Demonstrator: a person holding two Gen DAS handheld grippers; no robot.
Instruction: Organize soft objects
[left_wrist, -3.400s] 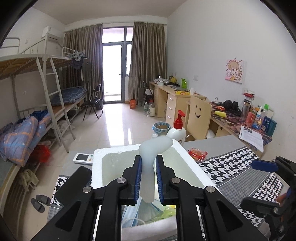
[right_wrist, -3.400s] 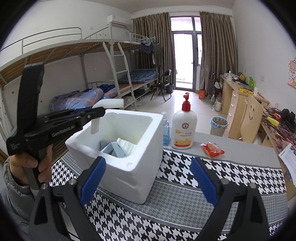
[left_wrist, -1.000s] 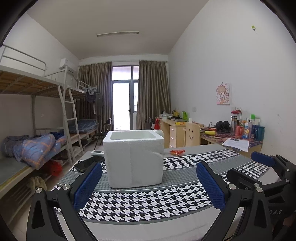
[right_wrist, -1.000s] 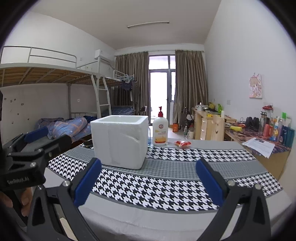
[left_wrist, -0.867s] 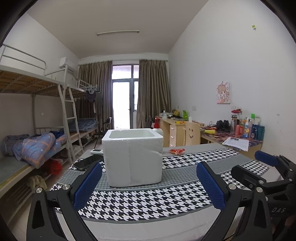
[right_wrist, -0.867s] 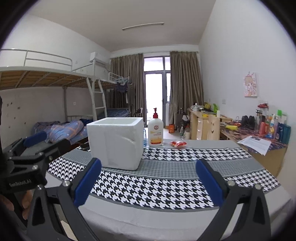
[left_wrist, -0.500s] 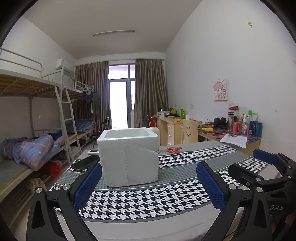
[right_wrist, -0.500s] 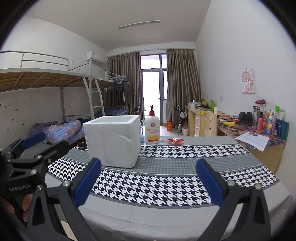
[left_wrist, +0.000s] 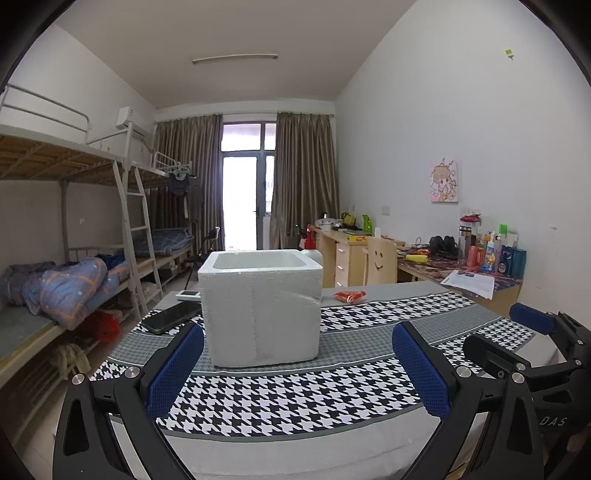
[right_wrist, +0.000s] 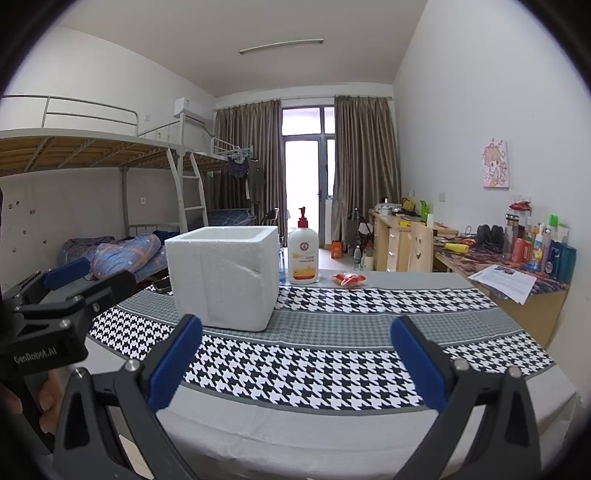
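Note:
A white foam box (left_wrist: 260, 306) (right_wrist: 225, 275) stands on the houndstooth tablecloth (left_wrist: 295, 398) (right_wrist: 314, 354). Its inside is hidden from this low angle. My left gripper (left_wrist: 295, 373) is open and empty, held back near the table's front edge, well short of the box. My right gripper (right_wrist: 295, 365) is likewise open and empty, at the front edge and to the right of the box. Each gripper also shows at the side of the other's view.
A pump bottle (right_wrist: 303, 254) stands behind the box, with a red snack packet (right_wrist: 348, 279) (left_wrist: 349, 295) to its right. A dark phone (left_wrist: 170, 317) and a white remote (left_wrist: 188, 294) lie left of the box. Bunk beds line the left wall, cluttered desks the right.
The left gripper let go of the pale soft object it held over the box and opened. Both grippers have drawn back and down to the table's front edge.

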